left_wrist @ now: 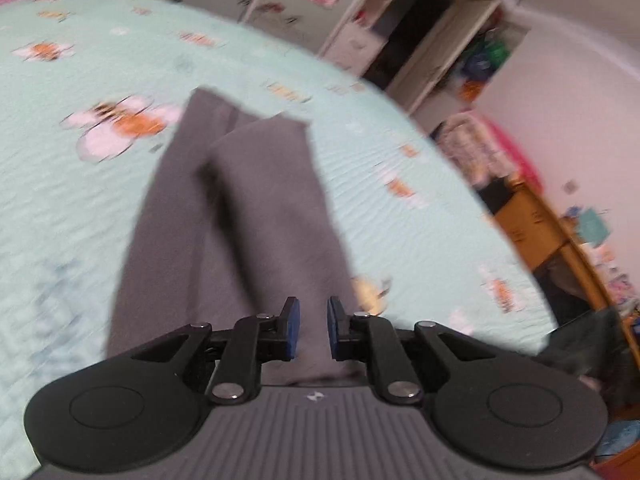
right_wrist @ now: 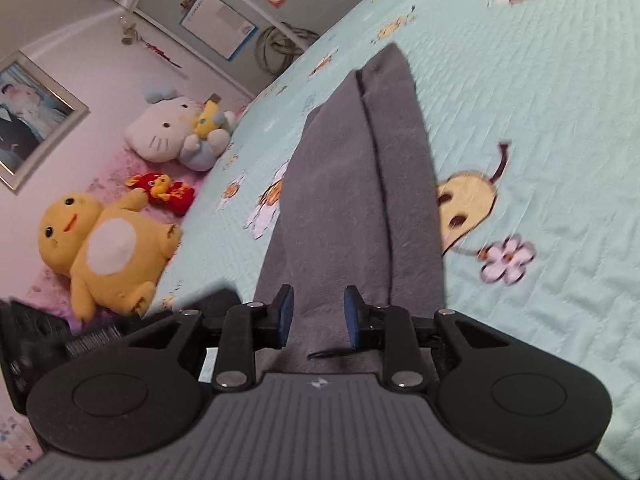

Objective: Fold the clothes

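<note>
Running straight away from both grippers, the trousers [left_wrist: 224,216] lie lengthwise on the bed [left_wrist: 60,168]. Your left gripper [left_wrist: 313,330] & right gripper [right_wrist: 318,318]: jaws narrowly parted, holding nothing, equally near.

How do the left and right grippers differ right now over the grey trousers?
The left gripper has a narrower gap between its blue pads than the right gripper. The left wrist view is blurred, so it may be moving; the right wrist view is sharper. Both are open, empty, and poised above the near end of the grey trousers lying on the mint bedspread.
</note>
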